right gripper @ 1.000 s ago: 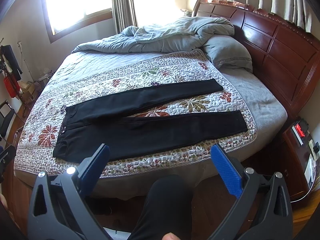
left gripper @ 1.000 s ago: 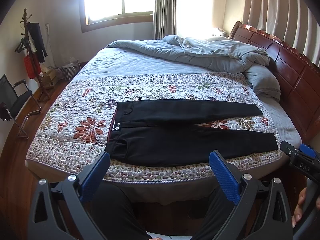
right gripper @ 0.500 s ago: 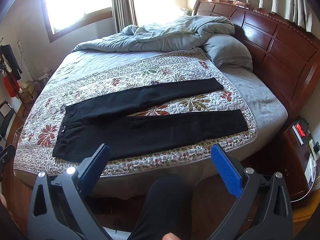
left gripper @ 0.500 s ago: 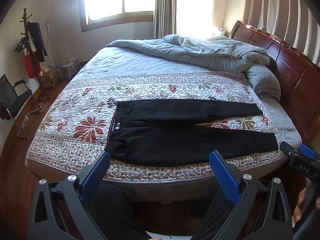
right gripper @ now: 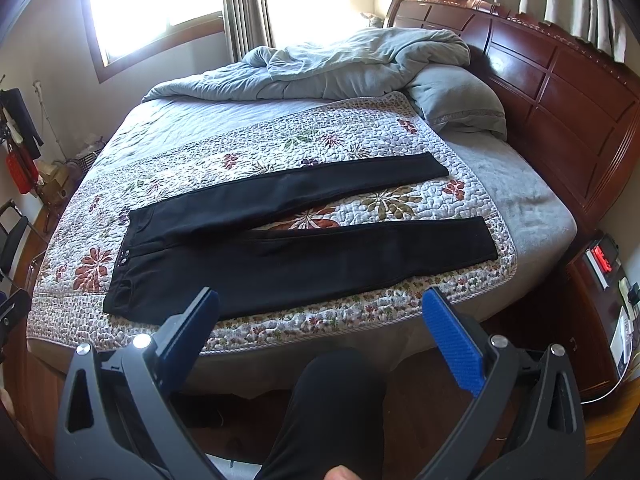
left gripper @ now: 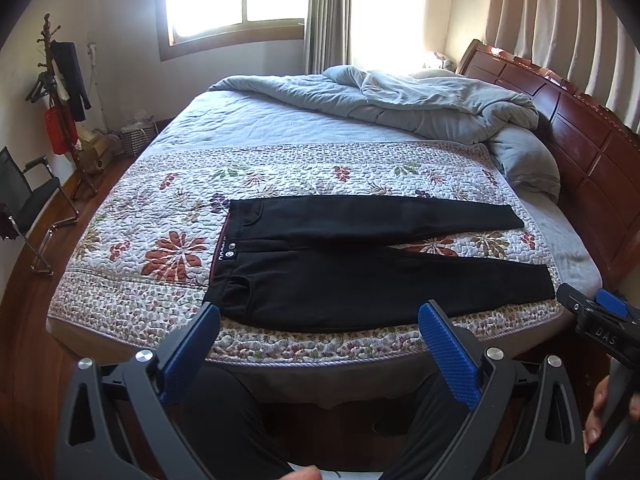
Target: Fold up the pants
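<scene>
Far left, against the wall: a coat rack (left gripper: 60,92) hung with dark clothes and a red bag, a black chair (left gripper: 28,200) beside it on the wood floor. On the bed, a floral quilt (left gripper: 160,216) spread across the near half, and on it the black pants (left gripper: 360,264) — laid flat, unfolded, waistband to the left with two round buttons showing, legs running right and parting into a narrow V with quilt visible between them. Near leg close along the quilt's front edge. Behind, a rumpled grey blanket (left gripper: 420,104) heaped toward the dark wooden headboard (right gripper: 560,92); a grey pillow (right gripper: 456,100) against it. Left gripper (left gripper: 318,346) spread wide, blue pads (left gripper: 448,356) empty, short of the bed. Right gripper (right gripper: 320,330) likewise wide apart — holding nothing, clear of the pants.
</scene>
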`<state>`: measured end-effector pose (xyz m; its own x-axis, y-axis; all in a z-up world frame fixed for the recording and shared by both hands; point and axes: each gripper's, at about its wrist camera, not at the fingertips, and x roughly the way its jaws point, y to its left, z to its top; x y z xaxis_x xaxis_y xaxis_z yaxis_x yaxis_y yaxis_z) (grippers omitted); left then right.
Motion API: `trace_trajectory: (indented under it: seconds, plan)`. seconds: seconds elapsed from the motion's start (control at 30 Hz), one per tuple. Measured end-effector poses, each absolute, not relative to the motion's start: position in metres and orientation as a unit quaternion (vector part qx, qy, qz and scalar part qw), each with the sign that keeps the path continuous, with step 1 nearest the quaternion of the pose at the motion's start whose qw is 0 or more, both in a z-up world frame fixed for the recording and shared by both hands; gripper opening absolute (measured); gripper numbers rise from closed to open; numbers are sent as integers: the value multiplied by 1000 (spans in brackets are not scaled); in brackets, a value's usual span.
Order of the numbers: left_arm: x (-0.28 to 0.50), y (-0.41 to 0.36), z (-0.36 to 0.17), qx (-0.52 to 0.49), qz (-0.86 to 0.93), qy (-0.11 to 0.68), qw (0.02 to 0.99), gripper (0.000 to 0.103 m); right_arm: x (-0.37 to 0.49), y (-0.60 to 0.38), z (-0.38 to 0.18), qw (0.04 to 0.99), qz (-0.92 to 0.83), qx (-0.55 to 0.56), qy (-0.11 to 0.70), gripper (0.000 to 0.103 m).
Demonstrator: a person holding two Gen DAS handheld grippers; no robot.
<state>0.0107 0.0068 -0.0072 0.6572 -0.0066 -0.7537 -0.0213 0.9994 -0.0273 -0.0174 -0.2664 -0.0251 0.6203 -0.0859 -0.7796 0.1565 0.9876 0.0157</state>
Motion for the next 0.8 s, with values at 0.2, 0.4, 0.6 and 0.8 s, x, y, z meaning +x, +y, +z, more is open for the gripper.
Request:
trace_trajectory:
  seconds: [0.2, 0.4, 0.6, 0.8]
  plan:
    - [46, 8, -54, 26, -61, 470, 880, 99, 6, -260, -40, 898, -1, 25, 440, 100]
    - [95, 88, -121, -1, -48, 493, 869, 99, 51, -261, -77, 897, 85, -20, 433, 100]
    - [170, 185, -162, -96, -40, 534, 839, 99, 122, -291, -130, 854, 110, 12, 508, 100]
    - [271, 254, -190, -143, -44, 532, 834, 99, 184, -319, -157, 842, 117, 55, 524, 100]
